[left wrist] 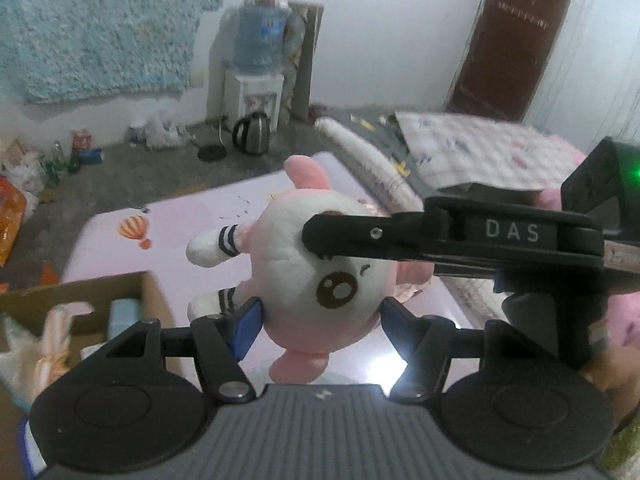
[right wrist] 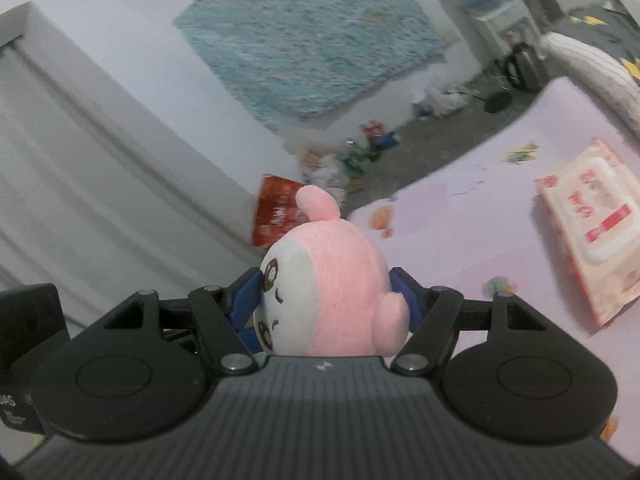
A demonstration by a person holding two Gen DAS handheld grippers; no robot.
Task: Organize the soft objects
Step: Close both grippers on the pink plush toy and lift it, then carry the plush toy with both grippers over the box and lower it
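A pink and white plush toy (left wrist: 320, 272) with brown eyes and striped white feet hangs in the air above a pink mat (left wrist: 192, 216). My left gripper (left wrist: 320, 320) is shut on its lower head, a blue pad pressing each side. From the right, one black finger (left wrist: 380, 236) of my right gripper lies across the toy's face. In the right wrist view the same plush toy (right wrist: 336, 272) sits between the blue pads of my right gripper (right wrist: 326, 300), which is shut on its head. Both grippers hold the one toy.
A cardboard box (left wrist: 148, 288) holding a plastic bag and a pale blue item stands at the mat's near left. A pack of wet wipes (right wrist: 592, 232) lies on the mat. A kettle (left wrist: 252, 134), a water dispenser (left wrist: 258, 60) and floor litter lie beyond.
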